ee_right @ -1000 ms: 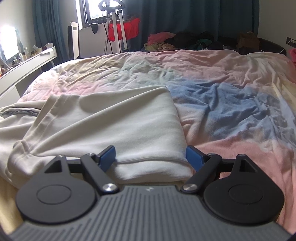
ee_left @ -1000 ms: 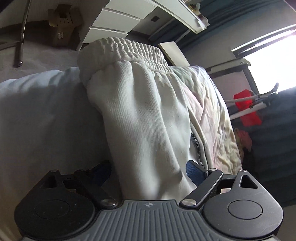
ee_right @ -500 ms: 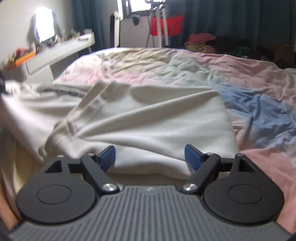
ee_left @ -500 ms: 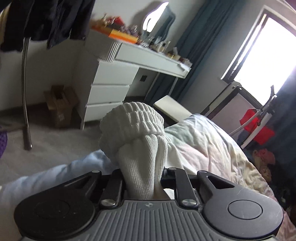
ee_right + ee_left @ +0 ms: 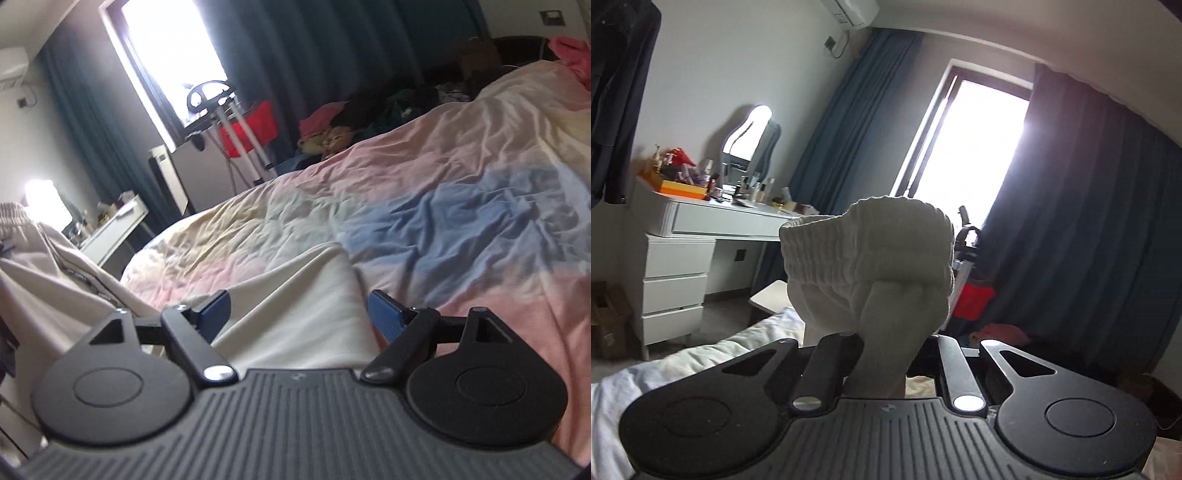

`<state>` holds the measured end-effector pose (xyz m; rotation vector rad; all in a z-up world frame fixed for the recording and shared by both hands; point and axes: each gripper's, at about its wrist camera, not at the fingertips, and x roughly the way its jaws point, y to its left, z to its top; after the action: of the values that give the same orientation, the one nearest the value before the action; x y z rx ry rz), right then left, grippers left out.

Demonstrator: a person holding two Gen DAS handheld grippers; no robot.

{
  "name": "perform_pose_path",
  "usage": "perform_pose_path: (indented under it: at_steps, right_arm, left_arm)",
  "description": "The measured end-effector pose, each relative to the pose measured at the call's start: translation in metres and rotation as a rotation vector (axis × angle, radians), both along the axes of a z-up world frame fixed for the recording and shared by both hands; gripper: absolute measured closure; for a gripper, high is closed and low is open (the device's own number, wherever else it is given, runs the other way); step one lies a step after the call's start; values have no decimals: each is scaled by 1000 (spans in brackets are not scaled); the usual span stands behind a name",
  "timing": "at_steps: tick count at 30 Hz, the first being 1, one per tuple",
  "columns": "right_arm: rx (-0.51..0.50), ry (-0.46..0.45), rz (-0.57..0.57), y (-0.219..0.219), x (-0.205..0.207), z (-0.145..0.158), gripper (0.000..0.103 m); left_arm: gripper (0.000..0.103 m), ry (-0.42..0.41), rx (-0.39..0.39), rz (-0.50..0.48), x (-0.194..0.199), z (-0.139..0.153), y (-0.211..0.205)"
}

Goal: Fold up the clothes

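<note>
A pair of cream-white sweatpants lies partly on the bed. In the left wrist view its ribbed elastic waistband [image 5: 868, 251] stands bunched above my left gripper [image 5: 886, 354], which is shut on the cloth and holds it up in the air. In the right wrist view the folded leg end of the sweatpants [image 5: 295, 317] lies on the bed between the blue pads of my right gripper [image 5: 299, 314], which is open and low over the cloth. The raised part of the garment [image 5: 44, 273] stretches up at the left edge.
The bed has a crumpled pastel pink, blue and yellow cover [image 5: 461, 221]. A white dresser [image 5: 687, 254] with a mirror and clutter stands at the left. A garment steamer stand with red cloth [image 5: 243, 129], blue curtains and a bright window are behind; a clothes pile [image 5: 354, 125] lies beyond the bed.
My left gripper shut on the waistband and lifted it high off the bed, tilting upward. The right gripper stayed open over the leg end while tilting, and the cloth pulled up at the left.
</note>
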<state>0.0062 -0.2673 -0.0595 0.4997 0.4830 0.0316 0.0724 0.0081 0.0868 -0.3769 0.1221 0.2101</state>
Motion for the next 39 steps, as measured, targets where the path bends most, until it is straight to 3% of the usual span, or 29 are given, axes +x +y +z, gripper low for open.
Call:
perform_pose_path:
  at_steps: [4, 8, 10, 13, 16, 20, 24, 27, 29, 36, 39]
  right_arm:
    - [39, -35, -120, -34, -10, 2, 20]
    - [112, -27, -184, -60, -15, -6, 18]
    - [139, -25, -191, -68, -15, -8, 18]
    - [165, -32, -198, -77, -15, -9, 18]
    - [162, -26, -194, -80, -12, -12, 18]
    - [210, -8, -160, -82, -5, -22, 18]
    - [325, -1, -97, -78, 4, -34, 18]
    - [380, -1, -56, -70, 5, -38, 18]
    - [396, 0, -42, -64, 4, -38, 18]
    - [392, 27, 9, -40, 4, -48, 18]
    - [385, 40, 23, -30, 11, -55, 18]
  left_arm:
    - [92, -29, 4, -86, 6, -16, -87]
    - [92, 3, 45, -190, -3, -69, -177]
    - [92, 55, 93, -253, -7, -103, -215]
    - [92, 202, 168, -373, -6, -164, -256]
    - [90, 306, 139, -434, -1, -204, -256]
    - [76, 364, 155, -521, 9, -207, -238]
    - [32, 465, 139, -619, 19, -199, -205]
    - [11, 469, 98, -671, 15, -187, -166]
    - [9, 447, 124, -753, 9, -176, -147]
    - [8, 443, 313, -566, -27, -133, -87]
    - [6, 410, 353, -536, -38, -124, -62]
